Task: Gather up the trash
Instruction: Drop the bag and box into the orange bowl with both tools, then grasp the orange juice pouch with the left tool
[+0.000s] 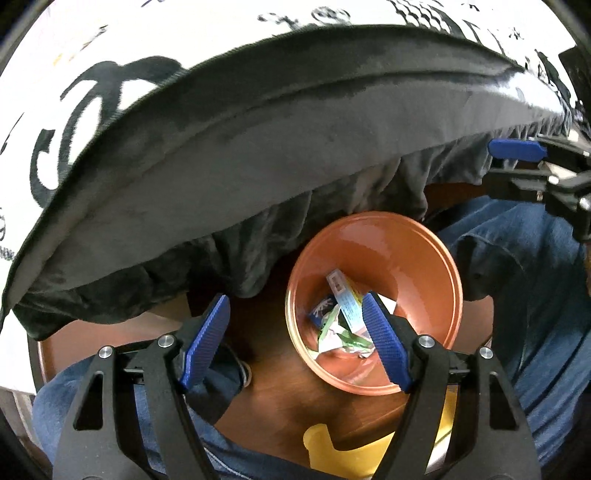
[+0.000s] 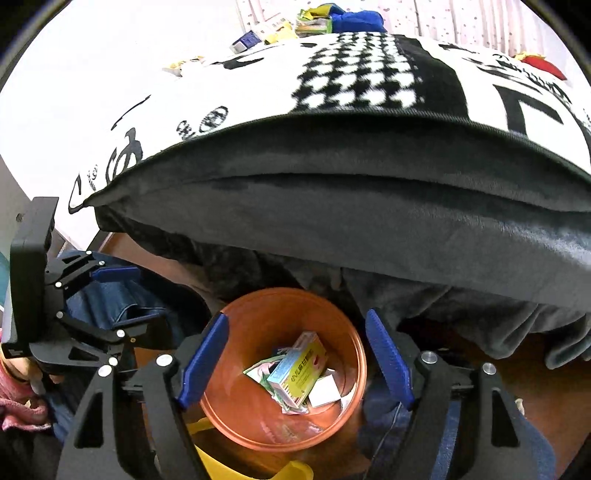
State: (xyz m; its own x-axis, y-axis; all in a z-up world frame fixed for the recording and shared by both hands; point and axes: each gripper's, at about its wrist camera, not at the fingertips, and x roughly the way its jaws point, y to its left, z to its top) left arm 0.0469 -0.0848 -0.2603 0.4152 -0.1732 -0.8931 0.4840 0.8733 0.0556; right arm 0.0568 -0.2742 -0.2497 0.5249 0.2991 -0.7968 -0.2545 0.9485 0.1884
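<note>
An orange bin (image 1: 436, 266) stands on the wooden floor below the bed edge; it also shows in the right wrist view (image 2: 258, 317). Inside lie a small carton (image 2: 299, 373) and several wrappers (image 1: 332, 325). My left gripper (image 1: 295, 339) is open and empty, hovering over the bin's left rim. My right gripper (image 2: 295, 362) is open and empty, straight above the bin. More trash (image 2: 273, 33) lies far back on the bed. Each gripper shows in the other's view, the right one (image 1: 517, 158) and the left one (image 2: 122, 295).
A black-and-white blanket (image 2: 332, 81) with a dark overhanging edge (image 1: 258, 166) covers the bed above the bin. The person's jeans-clad legs (image 1: 535, 295) flank the bin. A yellow object (image 1: 354, 454) lies on the floor near the bin. A red item (image 2: 543, 64) sits on the bed at far right.
</note>
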